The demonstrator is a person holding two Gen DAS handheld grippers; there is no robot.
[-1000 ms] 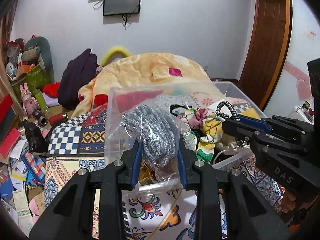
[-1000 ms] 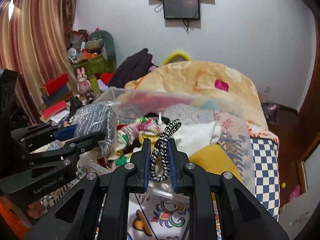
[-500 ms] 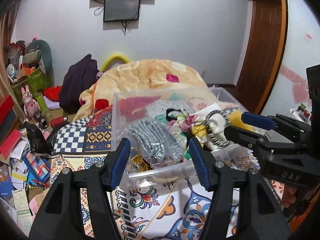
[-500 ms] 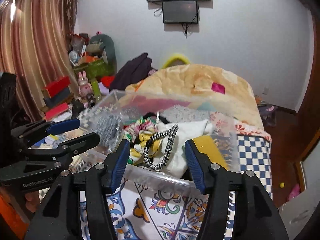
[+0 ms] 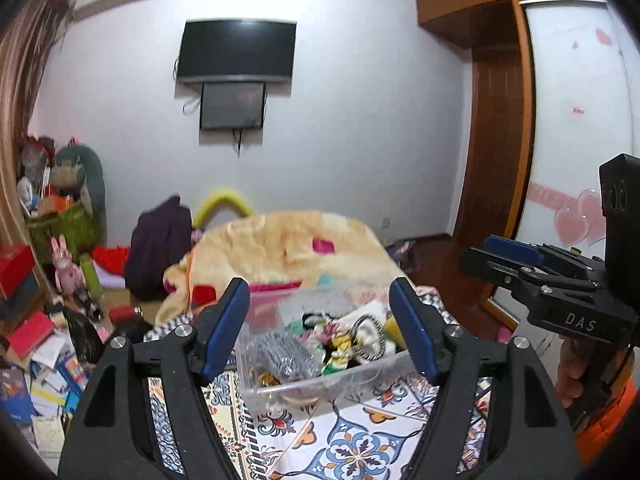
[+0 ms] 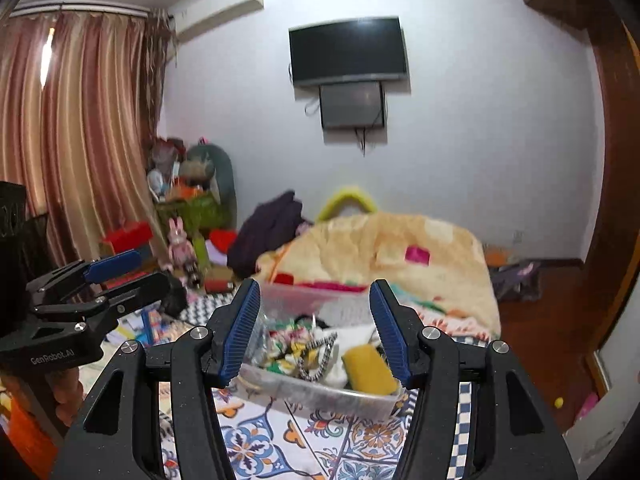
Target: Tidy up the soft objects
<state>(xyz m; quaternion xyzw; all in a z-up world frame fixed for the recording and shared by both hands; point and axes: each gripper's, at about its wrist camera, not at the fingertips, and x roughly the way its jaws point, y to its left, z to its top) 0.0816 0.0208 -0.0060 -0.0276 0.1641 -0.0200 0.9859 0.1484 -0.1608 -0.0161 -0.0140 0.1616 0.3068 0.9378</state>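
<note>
The left gripper is spread wide with nothing between its blue pads, raised above a clear plastic bin that sits on a patterned bedspread. The right gripper is likewise wide apart and holds nothing. In the bin lie a bagged grey knit, a black-and-white braided cord, a yellow sponge and mixed floral cloth. White lettering on the right gripper's side reads "DAS"; the left gripper's side reads "GenRobot.AI". A dark television hangs on the wall.
</note>
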